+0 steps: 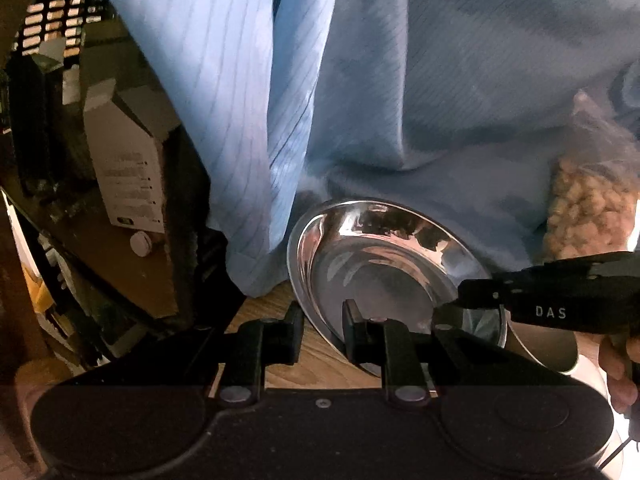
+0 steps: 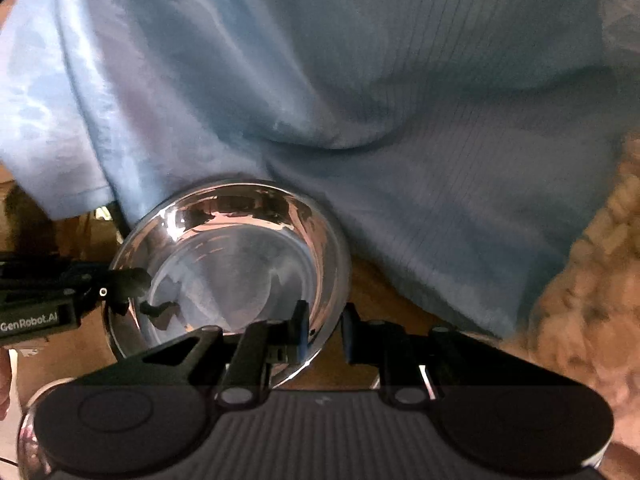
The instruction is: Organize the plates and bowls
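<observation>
A shiny steel bowl [image 1: 380, 264] hangs tilted above the wooden table [image 1: 276, 312], close to the person's light blue coat. My left gripper [image 1: 324, 314] is shut on the bowl's left rim, one finger inside and one outside. From the right, my right gripper [image 1: 452, 308] clamps the opposite rim. In the right wrist view, the bowl [image 2: 240, 256] fills the middle. There my right gripper [image 2: 324, 314] is shut on its right rim, and the left gripper [image 2: 132, 284] bites its left edge.
The blue coat [image 1: 400, 100] fills the space just behind the bowl. A clear bag of tan nuggets [image 1: 588, 208] lies to the right. Dark furniture holding a white-labelled box [image 1: 124, 184] stands on the left. Another shiny rounded object [image 2: 28, 440] shows at the lower left.
</observation>
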Demonstrator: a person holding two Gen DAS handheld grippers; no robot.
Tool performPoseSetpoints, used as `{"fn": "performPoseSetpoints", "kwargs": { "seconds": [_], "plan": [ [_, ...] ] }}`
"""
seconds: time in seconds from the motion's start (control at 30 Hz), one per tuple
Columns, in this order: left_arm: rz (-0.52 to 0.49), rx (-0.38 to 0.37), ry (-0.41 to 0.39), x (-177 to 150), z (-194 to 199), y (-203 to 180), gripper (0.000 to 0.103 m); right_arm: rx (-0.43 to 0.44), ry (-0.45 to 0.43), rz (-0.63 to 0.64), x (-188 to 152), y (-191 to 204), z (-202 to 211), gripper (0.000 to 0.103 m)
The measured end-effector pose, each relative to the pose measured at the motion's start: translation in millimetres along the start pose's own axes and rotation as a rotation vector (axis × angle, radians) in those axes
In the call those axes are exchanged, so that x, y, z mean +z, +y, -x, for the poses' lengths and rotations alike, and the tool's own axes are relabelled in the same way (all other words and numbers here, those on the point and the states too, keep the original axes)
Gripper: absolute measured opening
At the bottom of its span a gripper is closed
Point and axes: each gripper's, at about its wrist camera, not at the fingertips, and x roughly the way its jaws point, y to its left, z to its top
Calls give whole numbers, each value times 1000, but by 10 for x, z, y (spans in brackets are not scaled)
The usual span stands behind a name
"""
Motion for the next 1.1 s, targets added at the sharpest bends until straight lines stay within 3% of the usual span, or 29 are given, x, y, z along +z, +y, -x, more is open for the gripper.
{"fn": "performPoseSetpoints", "kwargs": {
  "seconds": [0.67, 1.1],
  "plan": [
    [-93, 0, -65, -429, 903, -197, 22, 62, -82, -19, -450, 357, 800, 20],
    [-113, 55, -46, -811, 1228, -156, 22, 106, -85, 15, -779, 668, 975, 21]
  ]
}}
